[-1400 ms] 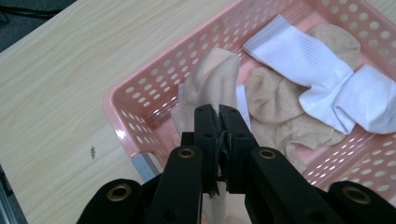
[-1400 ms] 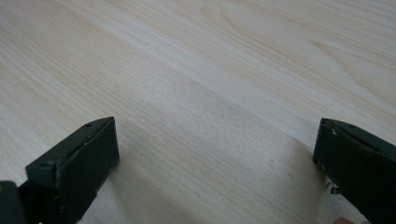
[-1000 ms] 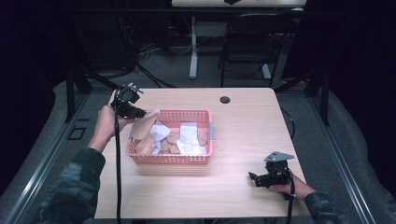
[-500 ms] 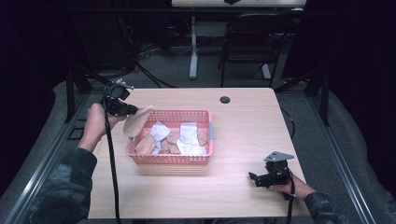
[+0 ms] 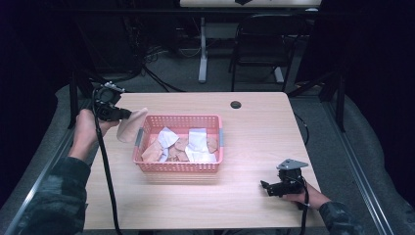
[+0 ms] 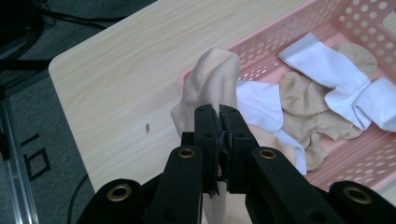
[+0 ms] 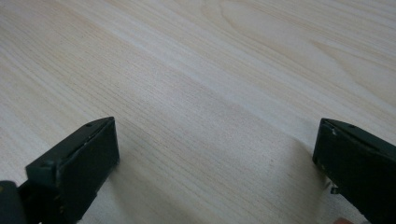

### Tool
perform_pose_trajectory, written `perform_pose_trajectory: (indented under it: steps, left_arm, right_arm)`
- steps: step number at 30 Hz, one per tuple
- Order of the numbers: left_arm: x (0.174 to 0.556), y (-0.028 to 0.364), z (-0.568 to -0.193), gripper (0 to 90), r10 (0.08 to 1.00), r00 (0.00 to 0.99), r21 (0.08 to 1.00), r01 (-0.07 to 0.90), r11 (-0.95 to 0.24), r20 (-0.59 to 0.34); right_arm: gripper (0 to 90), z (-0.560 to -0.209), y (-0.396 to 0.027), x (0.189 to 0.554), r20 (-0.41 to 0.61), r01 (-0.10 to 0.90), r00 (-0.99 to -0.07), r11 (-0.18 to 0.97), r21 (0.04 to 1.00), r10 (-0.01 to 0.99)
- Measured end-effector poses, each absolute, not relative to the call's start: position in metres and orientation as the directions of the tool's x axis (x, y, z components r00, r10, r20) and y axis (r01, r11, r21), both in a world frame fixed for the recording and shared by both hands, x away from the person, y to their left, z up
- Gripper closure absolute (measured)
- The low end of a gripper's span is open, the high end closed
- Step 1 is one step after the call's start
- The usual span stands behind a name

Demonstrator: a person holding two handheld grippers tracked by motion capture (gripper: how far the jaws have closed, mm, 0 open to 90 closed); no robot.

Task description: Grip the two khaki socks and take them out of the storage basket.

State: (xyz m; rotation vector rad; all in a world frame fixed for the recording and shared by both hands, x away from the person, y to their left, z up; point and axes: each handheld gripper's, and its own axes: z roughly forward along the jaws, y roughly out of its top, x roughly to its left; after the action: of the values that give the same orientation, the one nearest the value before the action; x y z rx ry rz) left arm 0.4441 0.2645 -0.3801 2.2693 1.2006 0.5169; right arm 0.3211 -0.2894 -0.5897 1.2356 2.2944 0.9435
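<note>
Just off the left end of the pink basket (image 5: pixel 178 169), a beige sock (image 5: pixel 131 125) hangs in the air above the table (image 5: pixel 254 127), pinched in your left gripper (image 5: pixel 123 114). In the left gripper view the two black jaws are pressed together on a fold of that sock (image 6: pixel 212 84), which rises above the jaw tips and also drapes down below them. The sock is clear of the basket rim (image 6: pixel 280 35), just outside it, over bare wood.

Inside the basket lie more socks in a loose heap: white ones (image 5: pixel 197 138) and beige ones (image 5: pixel 182 144) mixed, some overlapping. The left gripper view shows a white ribbed sock (image 6: pixel 336 84) lying across a beige one (image 6: pixel 303 105).

Your left hand (image 5: pixel 87 128) holds the gripper beyond the table's left edge, its cable trailing down across the tabletop.

Your right gripper (image 5: pixel 266 187) rests low near the table's front right corner, well apart from the basket. Its jaws are spread wide, with only bare wood grain (image 7: pixel 210 93) between them.

A small dark round grommet (image 5: pixel 236 105) sits near the table's far edge.
</note>
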Motion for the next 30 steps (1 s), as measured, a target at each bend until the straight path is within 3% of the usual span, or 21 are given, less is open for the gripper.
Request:
perform_pose_trajectory:
  steps: [30]
  left_arm:
    - [0.422,0.325,-0.4,86.2,0.908,0.414,0.599,0.71,-0.37,0.071]
  right_arm:
    - [0.0,-0.589,-0.289,0.321,-0.009,0.589,-0.549,0.395,0.705,0.836]
